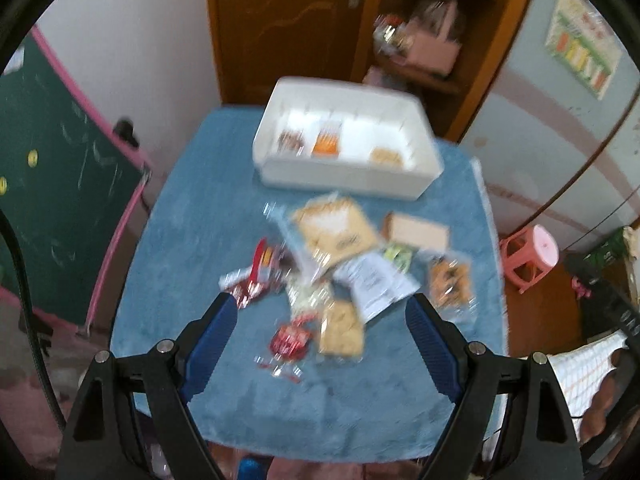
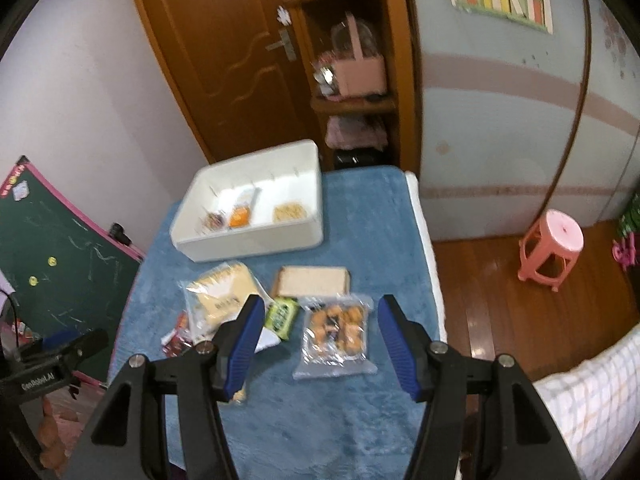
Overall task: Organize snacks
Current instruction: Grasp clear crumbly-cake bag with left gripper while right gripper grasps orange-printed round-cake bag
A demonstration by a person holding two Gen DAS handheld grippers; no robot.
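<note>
White bin, far edge of table: three snacks inside. Loose packets mid-table, including clear cookie bag. Left gripper and right gripper: jaws released, empty.

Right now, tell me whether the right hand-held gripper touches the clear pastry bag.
Apart. The right wrist view shows the open right hand-held gripper straddling the clear pastry bag, blue cloth visible either side.

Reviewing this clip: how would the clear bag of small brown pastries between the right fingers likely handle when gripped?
The clear pastry bag looks like thin glossy film, so it is probably floppy and somewhat slippery. Its loose pieces may shift or crush under a firm squeeze. It seems light, lying flat on the blue cloth, so it is unlikely to roll. The right gripper is open around it.
</note>
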